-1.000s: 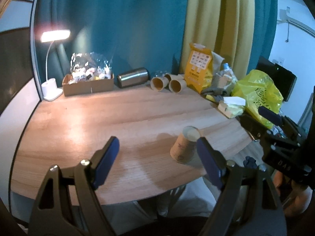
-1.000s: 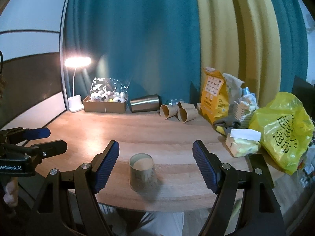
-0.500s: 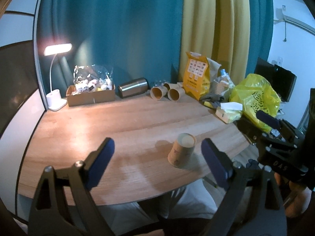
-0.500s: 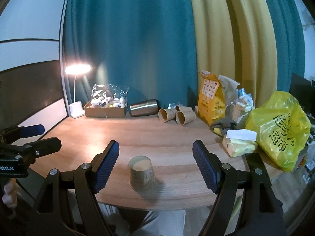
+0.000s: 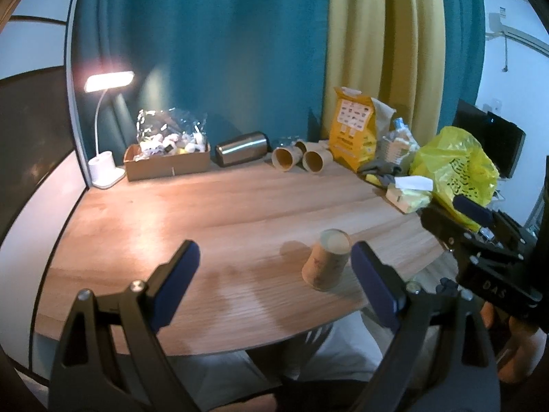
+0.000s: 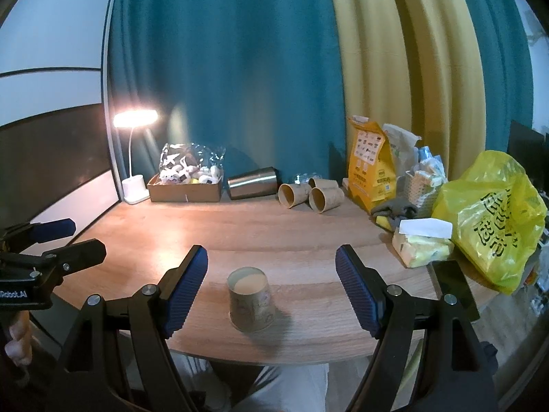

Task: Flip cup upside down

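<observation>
The paper cup (image 6: 251,304) stands near the front edge of the wooden table (image 6: 274,233), and it appears to rest with its wide mouth down and its narrow base up, so by the look of it the flip may already be done. The right gripper (image 6: 271,288) hangs above the table edge with its jaws spread wide and nothing between them but air; the cup sits between the lines of the two pads without touching either. The left gripper (image 5: 272,283) is likewise wide open and empty, with the cup (image 5: 326,261) just beside its right-hand pad (image 5: 372,283). The main risk is a stray knock: a light empty paper cup so close to the edge would tip or roll off the table if either pad brushed it. From the left view that right-hand pad looks close enough for a sideways drift to clip the wall of the cup. If the cup must be gripped again, a hard squeeze could crumple its thin wall, and a grip near the tapered top could let it slip. The two paper cups (image 6: 310,195) lying on their sides at the back, and the steel tumbler (image 6: 253,182) beside them, are well apart from all this
</observation>
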Available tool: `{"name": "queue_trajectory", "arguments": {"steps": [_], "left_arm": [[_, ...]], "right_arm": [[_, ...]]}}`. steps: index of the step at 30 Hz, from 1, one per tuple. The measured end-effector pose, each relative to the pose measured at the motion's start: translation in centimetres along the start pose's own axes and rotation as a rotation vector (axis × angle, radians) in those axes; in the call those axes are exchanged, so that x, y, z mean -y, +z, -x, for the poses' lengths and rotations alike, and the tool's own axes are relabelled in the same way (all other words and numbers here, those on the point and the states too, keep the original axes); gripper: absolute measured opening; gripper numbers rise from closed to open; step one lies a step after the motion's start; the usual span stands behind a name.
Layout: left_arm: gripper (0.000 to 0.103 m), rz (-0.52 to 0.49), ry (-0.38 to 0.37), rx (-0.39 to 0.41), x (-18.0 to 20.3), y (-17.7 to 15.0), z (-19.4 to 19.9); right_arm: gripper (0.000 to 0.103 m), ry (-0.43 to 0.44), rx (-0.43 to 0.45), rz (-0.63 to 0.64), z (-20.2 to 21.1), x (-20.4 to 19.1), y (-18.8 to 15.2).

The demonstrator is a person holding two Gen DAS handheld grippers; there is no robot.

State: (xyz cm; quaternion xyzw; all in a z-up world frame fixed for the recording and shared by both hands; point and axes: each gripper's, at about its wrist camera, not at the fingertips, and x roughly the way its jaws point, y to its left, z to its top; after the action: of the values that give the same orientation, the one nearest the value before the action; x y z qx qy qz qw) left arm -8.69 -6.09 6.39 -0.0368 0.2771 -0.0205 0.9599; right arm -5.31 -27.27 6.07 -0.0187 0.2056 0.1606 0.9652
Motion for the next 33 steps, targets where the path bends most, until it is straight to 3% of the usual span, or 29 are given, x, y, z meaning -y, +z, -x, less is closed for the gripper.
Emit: {"name": "queue_trajectory", "arguments": {"steps": [33], "left_arm": [[0.091, 0.034, 0.0, 0.007, -0.8, -1.0, -0.3]], "right_arm": [[0.08, 0.035, -0.036, 0.006, -1.0, -1.1, -1.3]]}}
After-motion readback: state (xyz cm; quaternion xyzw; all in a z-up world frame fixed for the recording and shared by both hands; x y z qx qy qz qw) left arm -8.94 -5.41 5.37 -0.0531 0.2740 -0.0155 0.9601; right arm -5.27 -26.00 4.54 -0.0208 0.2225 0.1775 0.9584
